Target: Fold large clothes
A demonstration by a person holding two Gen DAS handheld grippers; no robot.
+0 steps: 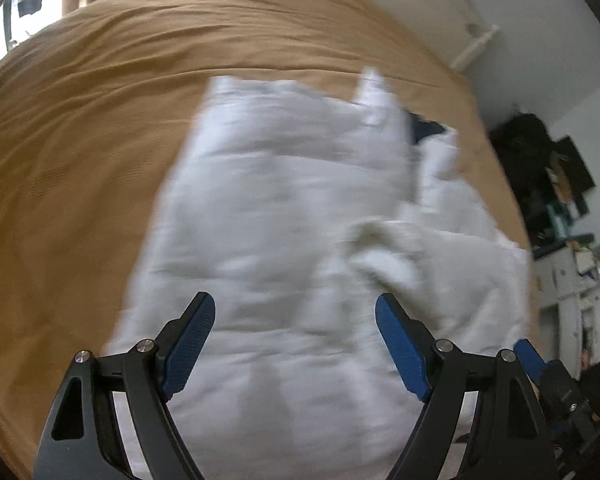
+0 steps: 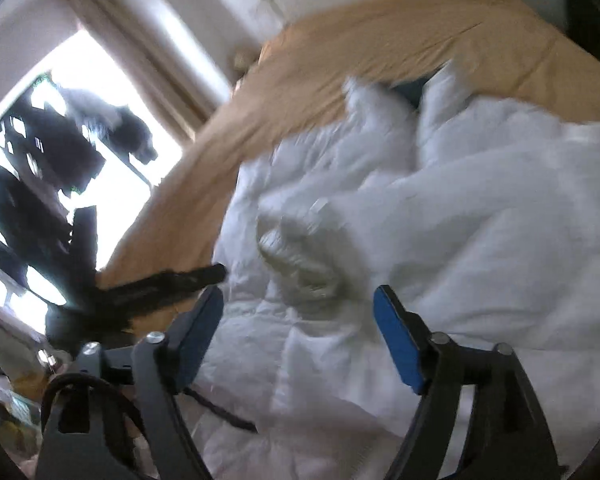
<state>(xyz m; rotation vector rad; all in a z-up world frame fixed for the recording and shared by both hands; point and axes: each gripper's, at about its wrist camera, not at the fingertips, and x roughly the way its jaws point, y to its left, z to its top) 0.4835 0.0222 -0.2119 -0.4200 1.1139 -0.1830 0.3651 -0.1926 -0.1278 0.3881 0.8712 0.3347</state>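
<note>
**Over the bed: white garment spread out, both grippers empty**

On the tan bedspread [image 1: 100, 128] lies a large white quilted garment [image 1: 268, 208], bulky and rumpled. From the left wrist view it runs lengthwise away from the camera, its near end under the gripper and its far end ragged against the tan cloth. Its right side is bunched into loose folds. A small dark blue patch [image 1: 428, 128] shows at the far right edge of the white fabric; what it is cannot be told.

Left gripper [image 1: 296, 344]: jaws spread wide, blue pads facing each other above the garment. Nothing between them; the pads do not press on the cloth.

Right gripper [image 2: 300, 336]: jaws likewise wide apart, nothing clamped. White fabric lies below and beyond the gap, with a puckered, greyish fold [image 2: 296, 256] just ahead of the fingertips. A dark strap or cord [image 2: 220, 408] crosses the garment's near corner beside the left finger.

Both views are motion-blurred. A bright window [image 2: 112, 120] with pale curtains [image 2: 152, 52] stands past the bed's far side in the right wrist view.
</note>
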